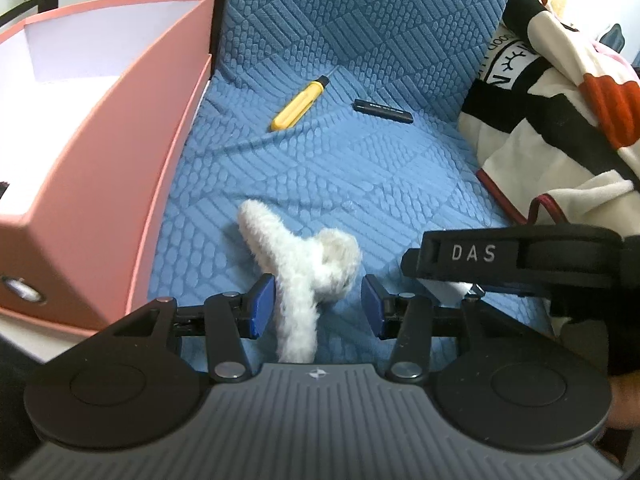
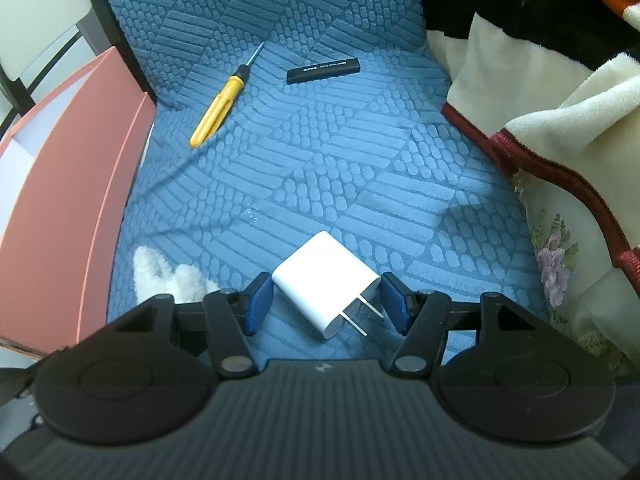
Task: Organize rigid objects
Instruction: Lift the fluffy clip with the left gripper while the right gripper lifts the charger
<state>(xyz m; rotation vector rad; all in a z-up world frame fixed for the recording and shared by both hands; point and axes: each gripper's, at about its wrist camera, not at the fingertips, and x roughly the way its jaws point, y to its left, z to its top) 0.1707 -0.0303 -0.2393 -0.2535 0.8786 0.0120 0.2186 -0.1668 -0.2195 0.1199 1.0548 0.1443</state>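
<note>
A fluffy white claw clip [image 1: 298, 276] lies on the blue cushion between the blue pads of my left gripper [image 1: 317, 306], which is open and not pressing on it. My right gripper [image 2: 326, 306] is shut on a white plug charger [image 2: 320, 284], its pads against two opposite corners and the prongs pointing right and toward the camera. The clip [image 2: 168, 280] shows at the left of the right wrist view. Farther back lie a yellow screwdriver [image 1: 298, 104] [image 2: 218, 106] and a black stick-shaped object [image 1: 382, 111] [image 2: 323, 70].
An open pink box [image 1: 120, 160] [image 2: 68, 200] with a white inside stands at the left edge of the cushion. A cream, black and orange blanket [image 1: 560, 120] [image 2: 540, 120] is piled along the right. The blue backrest [image 1: 360, 20] rises behind.
</note>
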